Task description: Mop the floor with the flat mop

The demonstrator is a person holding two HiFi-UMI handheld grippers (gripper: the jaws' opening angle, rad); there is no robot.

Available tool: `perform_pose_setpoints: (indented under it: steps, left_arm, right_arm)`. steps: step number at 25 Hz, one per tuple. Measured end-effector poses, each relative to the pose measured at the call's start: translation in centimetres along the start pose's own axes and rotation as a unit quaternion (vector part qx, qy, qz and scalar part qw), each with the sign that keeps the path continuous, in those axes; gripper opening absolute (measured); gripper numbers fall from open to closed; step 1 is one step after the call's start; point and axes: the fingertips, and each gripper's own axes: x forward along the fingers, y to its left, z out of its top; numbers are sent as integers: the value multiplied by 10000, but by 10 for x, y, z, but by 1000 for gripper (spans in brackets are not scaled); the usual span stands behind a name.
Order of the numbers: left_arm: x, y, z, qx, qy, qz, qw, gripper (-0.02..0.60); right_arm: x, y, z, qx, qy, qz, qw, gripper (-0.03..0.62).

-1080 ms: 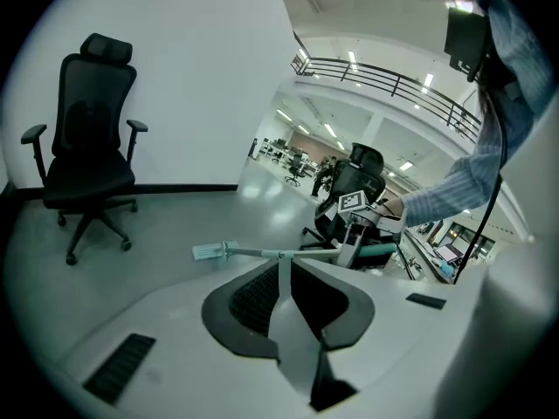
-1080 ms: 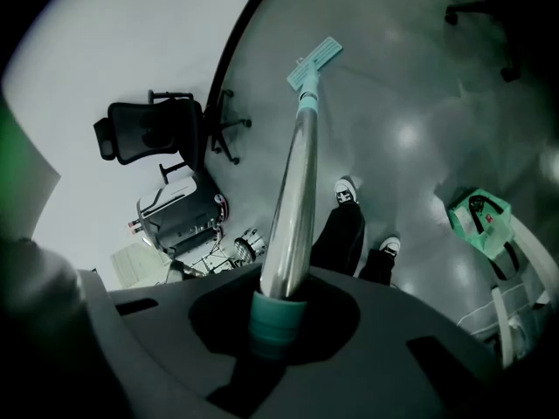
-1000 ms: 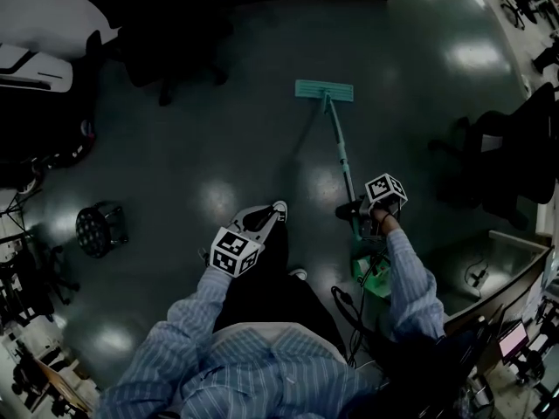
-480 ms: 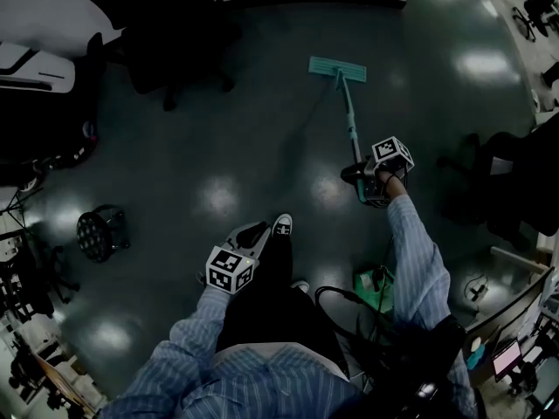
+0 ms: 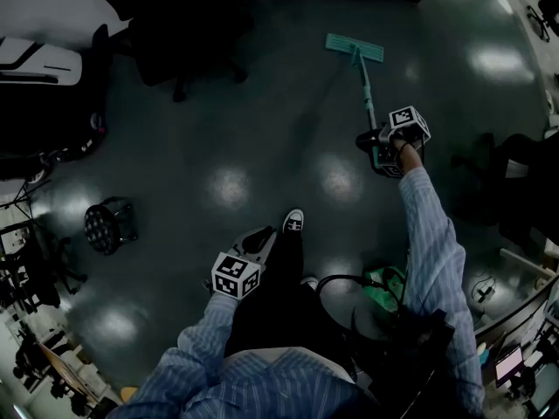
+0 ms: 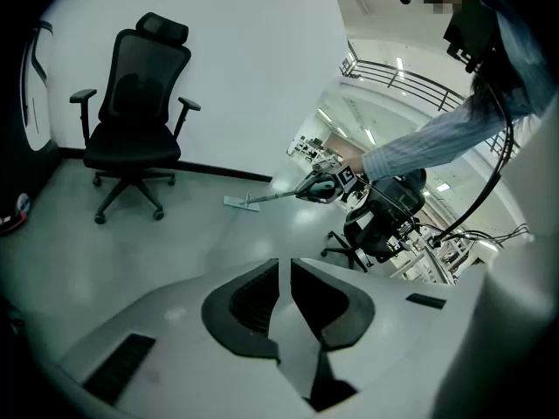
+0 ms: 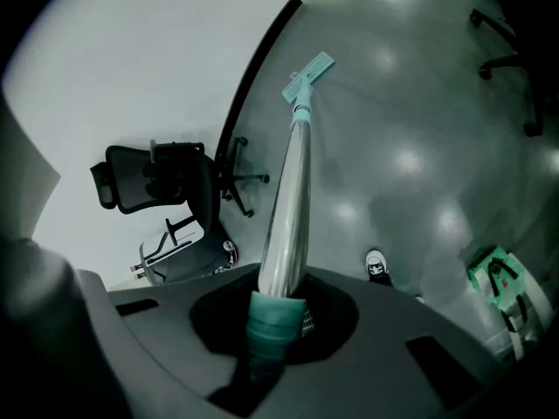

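The flat mop has a teal pad (image 5: 355, 47) lying on the dark grey floor far ahead, with a metal and teal handle (image 5: 368, 99) running back toward me. My right gripper (image 5: 384, 151) is shut on the mop handle (image 7: 288, 208) near its teal grip end, arm stretched forward. In the right gripper view the pad (image 7: 308, 72) sits far down the shaft near the wall. My left gripper (image 5: 253, 250) hangs low by my leg, shut with nothing held; its jaws (image 6: 284, 299) stand nearly touching. The left gripper view shows the mop pad (image 6: 240, 204) across the floor.
A black office chair (image 6: 135, 120) stands by the white wall (image 6: 253, 77). Another dark chair (image 5: 179, 24) is at upper left, a round black stool (image 5: 109, 225) at left, a chair (image 5: 515, 190) at right. A green bag (image 5: 384, 286) and cables lie near my feet.
My right arm has pushed the mop forward and to the right, so the pad slid farther away across the floor. The left gripper stayed low by my leg.
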Motion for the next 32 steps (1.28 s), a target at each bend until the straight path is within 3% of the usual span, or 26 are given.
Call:
perform_pose_setpoints:
  steps: [6,12,20,27,32]
  left_arm:
    - [-6,-1,-3,35,-4,4,10000,44]
    - [-9,-13,0,171,-99,-79,9998,44]
    - [-20,-58,-18,466,-122,-391,9981,44]
    - [-33,-88,-47,810,-9,-627,9947,44]
    - [-44,-111,-60,990,-62,-699,9926,44]
  right_arm:
    - [0,-1,-10,179,-166,306,9992,32]
    - [-5,-23,-59,147,-85,328,9993,32]
    - [3,-90,-166,390,-66,575,9976,32]
    - [0,-128,-261,698,-195,1062,9917,32]
    - [-4,-157,-334,753,-100,1166,9903,32]
